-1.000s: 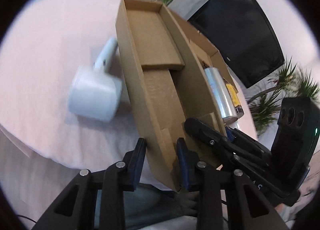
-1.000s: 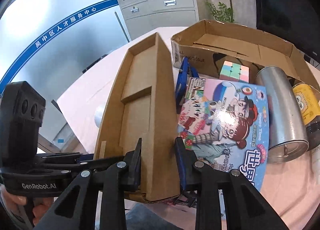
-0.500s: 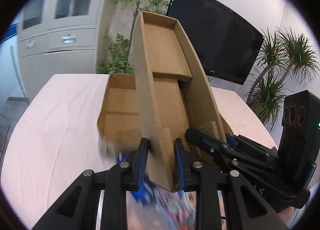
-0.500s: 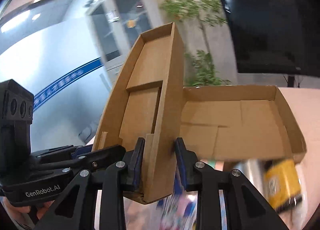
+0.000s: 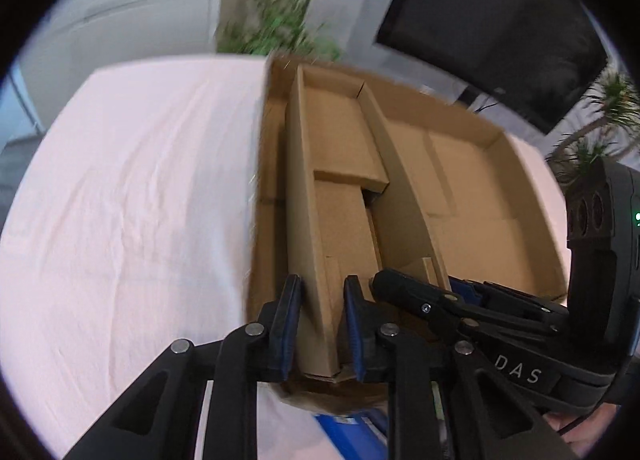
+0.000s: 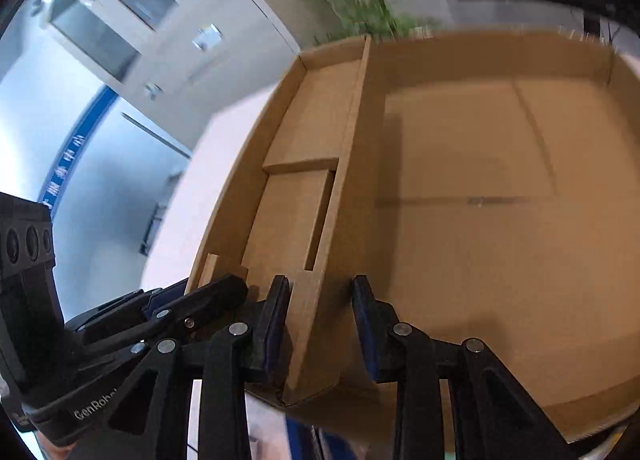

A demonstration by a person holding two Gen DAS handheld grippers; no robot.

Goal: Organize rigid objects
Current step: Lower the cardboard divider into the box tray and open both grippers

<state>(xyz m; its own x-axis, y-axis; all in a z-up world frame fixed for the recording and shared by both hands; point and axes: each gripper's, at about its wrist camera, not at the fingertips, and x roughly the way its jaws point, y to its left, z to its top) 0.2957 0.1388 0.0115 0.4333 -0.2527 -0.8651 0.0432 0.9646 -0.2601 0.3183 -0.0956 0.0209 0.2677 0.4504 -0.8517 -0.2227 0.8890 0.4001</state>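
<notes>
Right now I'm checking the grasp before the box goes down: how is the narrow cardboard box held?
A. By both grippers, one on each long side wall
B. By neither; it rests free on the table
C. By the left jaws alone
A: the left gripper straddles one side wall of the narrow cardboard box, and the right gripper straddles the opposite wall.

Matt brown cardboard tray (image 5: 344, 196) over a smooth pink cloth table cover (image 5: 132, 180).

Left hand-held gripper (image 5: 320, 318) clamped, right hand-held gripper (image 6: 322, 324) parted wider
</notes>
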